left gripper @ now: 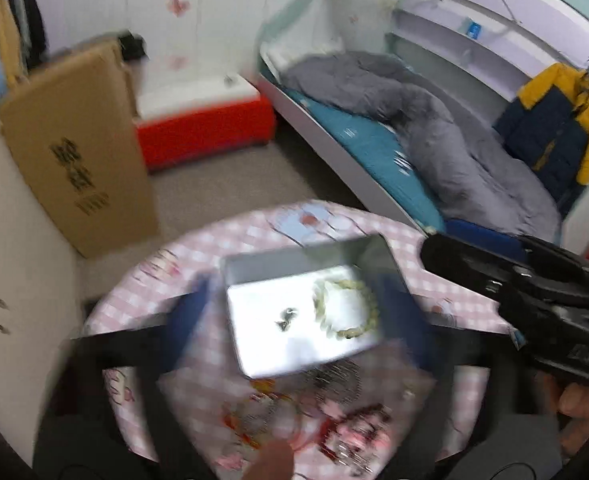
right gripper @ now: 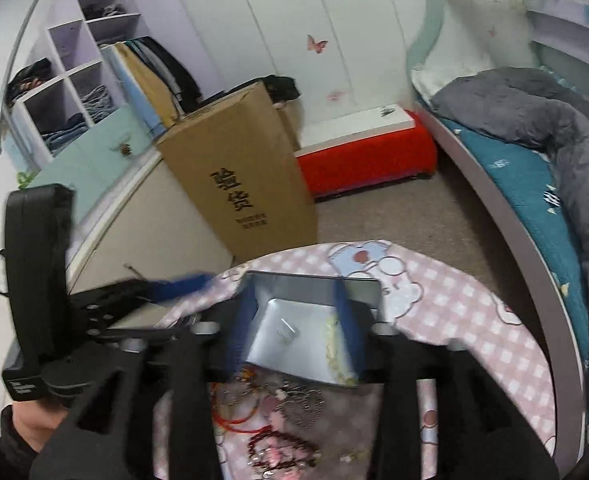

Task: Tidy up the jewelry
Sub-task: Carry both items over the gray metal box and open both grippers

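Your left tongs (left gripper: 294, 312) and right tongs (right gripper: 294, 320) both stand released, empty, above the metal tin (left gripper: 306, 304) on the table (left gripper: 454, 300). A bead bracelet (left gripper: 350, 308) lies inside; more jewelry (right gripper: 270, 412) lies beside it.

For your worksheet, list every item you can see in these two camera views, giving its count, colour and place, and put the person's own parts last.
Tin: one, silver, open on table.
Bead bracelet: one, pale green, inside tin.
Small dark piece: one, inside tin.
Loose jewellery: pile, red and silver, on the table before the tin.
Table: one, pink check cloth.
Cardboard box: one, brown, on floor.
Bed: one, teal sheet, grey duvet.
Left claw: open, empty.
Right claw: open, empty.
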The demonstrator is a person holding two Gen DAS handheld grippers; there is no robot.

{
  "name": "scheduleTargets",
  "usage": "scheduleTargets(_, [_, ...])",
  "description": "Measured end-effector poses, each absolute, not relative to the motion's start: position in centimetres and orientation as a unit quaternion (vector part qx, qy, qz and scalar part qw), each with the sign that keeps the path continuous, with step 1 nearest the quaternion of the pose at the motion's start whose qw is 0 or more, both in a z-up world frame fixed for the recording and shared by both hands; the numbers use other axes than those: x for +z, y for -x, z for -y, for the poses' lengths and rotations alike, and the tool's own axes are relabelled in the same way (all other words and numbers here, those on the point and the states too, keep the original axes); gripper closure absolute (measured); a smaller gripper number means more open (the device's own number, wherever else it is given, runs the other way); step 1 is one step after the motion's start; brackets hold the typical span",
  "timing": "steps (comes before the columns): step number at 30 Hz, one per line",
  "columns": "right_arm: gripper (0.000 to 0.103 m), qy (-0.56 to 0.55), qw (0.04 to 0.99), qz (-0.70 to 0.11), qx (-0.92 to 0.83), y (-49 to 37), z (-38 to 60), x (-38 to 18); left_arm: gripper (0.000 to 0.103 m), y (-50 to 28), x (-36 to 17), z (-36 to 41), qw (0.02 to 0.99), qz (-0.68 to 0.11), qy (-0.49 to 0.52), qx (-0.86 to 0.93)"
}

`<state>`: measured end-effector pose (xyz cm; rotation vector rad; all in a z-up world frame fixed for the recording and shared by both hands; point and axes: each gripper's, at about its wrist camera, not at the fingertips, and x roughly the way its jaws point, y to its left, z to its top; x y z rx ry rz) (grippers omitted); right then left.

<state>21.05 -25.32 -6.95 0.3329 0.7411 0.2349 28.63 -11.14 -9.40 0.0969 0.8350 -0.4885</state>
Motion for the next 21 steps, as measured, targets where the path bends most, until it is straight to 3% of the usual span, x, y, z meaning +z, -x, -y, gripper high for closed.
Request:
scheduleTargets(2, [0.034, -0.157, 0.915, -0.357, 0.106, -20.9, 25.7, -6.9, 0.006, -28.0, -9.2, 10.9, 0.891, -0.389, -0.055, -0.226])
scheduleTargets(4, [0.012, -0.164, 0.919, -0.347, 0.093, -20.3, 26.1, -6.8, 0.006, -28.0, -9.3, 10.2, 0.893, -0.395, -0.053, -0.206])
scheduleTargets(5, [0.007, -0.177, 0.922, -0.333, 0.088, -19.7, 26.4, -6.7, 0.006, -27.8, -9.2, 9.7, 0.896, -0.394, -0.049, -0.197])
scheduleTargets(14, [0.006, -0.150, 0.939, -0.300, 0.069, -14.7, 25.5, -5.6, 0.006, -21.8, -8.9, 4.6, 0.920, -0.360, -0.036, -0.154])
scheduleTargets(21, [0.006, -0.089, 0.939, -0.331, 0.018, -10.6, 24.0, -7.5, 0.006, -16.6, -11.1, 0.9, 0.931, -0.344, -0.021, -0.116])
